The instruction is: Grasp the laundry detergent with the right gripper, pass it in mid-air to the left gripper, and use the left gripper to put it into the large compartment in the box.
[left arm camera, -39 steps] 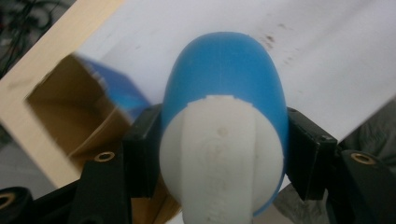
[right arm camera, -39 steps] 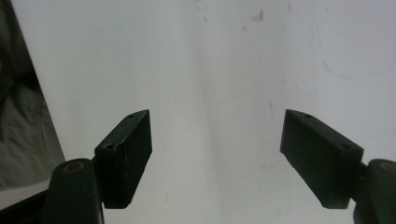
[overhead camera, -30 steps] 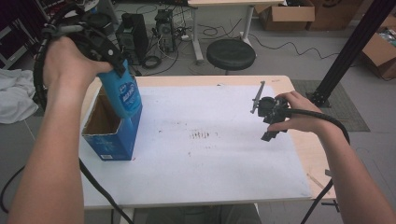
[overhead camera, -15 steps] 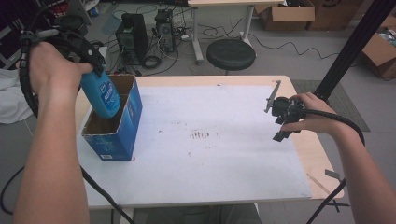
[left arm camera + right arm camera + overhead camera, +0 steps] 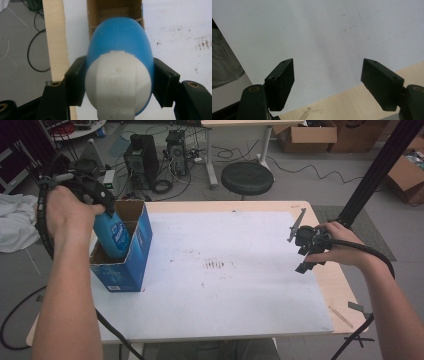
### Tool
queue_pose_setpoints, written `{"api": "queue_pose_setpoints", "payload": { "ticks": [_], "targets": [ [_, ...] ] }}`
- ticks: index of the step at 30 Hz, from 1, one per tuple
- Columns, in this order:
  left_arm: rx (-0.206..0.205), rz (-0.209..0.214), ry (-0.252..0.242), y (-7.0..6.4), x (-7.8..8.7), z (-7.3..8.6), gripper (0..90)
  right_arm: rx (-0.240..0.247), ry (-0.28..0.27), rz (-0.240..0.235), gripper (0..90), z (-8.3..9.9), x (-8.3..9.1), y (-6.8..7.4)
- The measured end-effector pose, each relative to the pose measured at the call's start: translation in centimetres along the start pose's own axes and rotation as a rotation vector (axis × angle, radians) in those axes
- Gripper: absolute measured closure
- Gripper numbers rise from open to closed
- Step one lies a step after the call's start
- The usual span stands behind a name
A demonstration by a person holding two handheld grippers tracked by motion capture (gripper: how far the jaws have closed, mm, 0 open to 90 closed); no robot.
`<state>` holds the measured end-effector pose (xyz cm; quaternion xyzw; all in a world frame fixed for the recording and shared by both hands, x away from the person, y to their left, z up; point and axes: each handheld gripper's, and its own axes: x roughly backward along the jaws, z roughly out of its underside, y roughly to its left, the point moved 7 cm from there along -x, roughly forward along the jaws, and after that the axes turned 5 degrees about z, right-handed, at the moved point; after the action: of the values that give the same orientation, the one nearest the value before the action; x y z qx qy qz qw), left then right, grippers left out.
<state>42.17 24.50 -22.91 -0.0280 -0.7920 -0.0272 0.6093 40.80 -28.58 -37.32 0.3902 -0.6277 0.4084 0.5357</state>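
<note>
The left gripper has its jaws closed on the blue bottle, one black pad pressed against each side just behind its white cap. From above, the left gripper holds the blue bottle tilted, its lower end down inside the open blue cardboard box, which stands on the left side of the table. The left hand is wrapped around the gripper above the box.

The right gripper has its jaws spread wide with nothing between them, over the white sheet near its edge, where bare wood shows. In the high view the right gripper hangs over the table's right edge, well apart from the box, held by the right hand. The white sheet covers most of the tabletop and carries a few dark smudges near its middle.
</note>
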Motion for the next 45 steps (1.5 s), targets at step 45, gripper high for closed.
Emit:
{"api": "queue_pose_setpoints", "payload": {
  "ticks": [45],
  "targets": [
    [-0.021,0.004,0.119,-0.3,-10.5,2.5,38.8,-0.005,-0.006,-0.023,27.0,0.0,-0.8,0.2]
  ]
}}
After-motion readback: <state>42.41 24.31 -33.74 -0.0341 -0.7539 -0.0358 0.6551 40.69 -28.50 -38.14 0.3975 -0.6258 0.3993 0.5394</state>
